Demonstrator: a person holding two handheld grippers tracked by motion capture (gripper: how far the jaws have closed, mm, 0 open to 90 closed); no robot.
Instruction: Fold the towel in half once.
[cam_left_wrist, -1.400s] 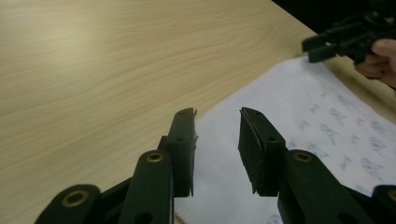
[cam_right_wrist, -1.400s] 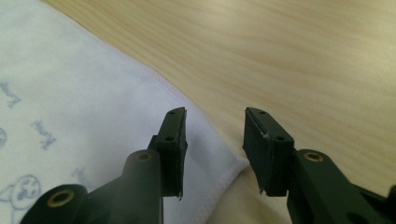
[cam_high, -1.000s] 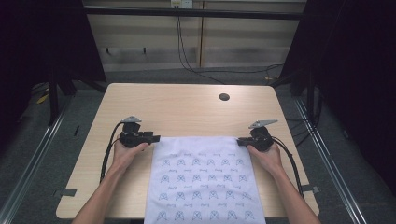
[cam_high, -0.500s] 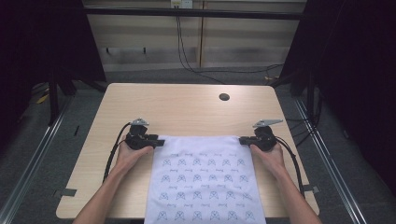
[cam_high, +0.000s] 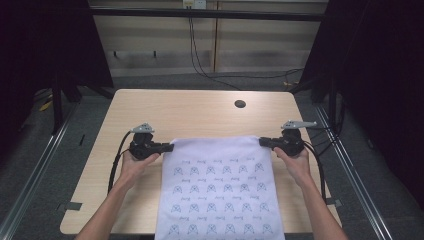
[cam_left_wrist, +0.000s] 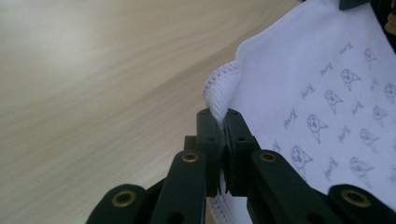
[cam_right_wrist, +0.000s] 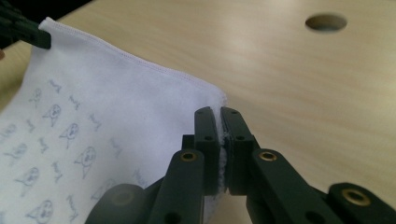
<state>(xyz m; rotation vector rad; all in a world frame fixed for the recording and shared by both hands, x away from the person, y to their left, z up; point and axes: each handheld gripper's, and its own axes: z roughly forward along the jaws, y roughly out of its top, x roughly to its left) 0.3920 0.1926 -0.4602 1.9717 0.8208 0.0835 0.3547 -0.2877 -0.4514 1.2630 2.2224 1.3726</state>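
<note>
Between my two grippers hangs the far hem of the white printed cloth (cam_high: 220, 185), stretched flat, its near end spilling off the table (cam_high: 200, 110) edge towards me. Left gripper (cam_left_wrist: 223, 122) has just been closing and now pinches the left far corner, stitched edge bunched between its jaws. Right gripper (cam_right_wrist: 219, 120) is pressed together on the right far corner. I hold both corners so the hem stays taut and level, probably for a fold or lift. Cable hole (cam_high: 240, 104) sits well beyond.
</note>
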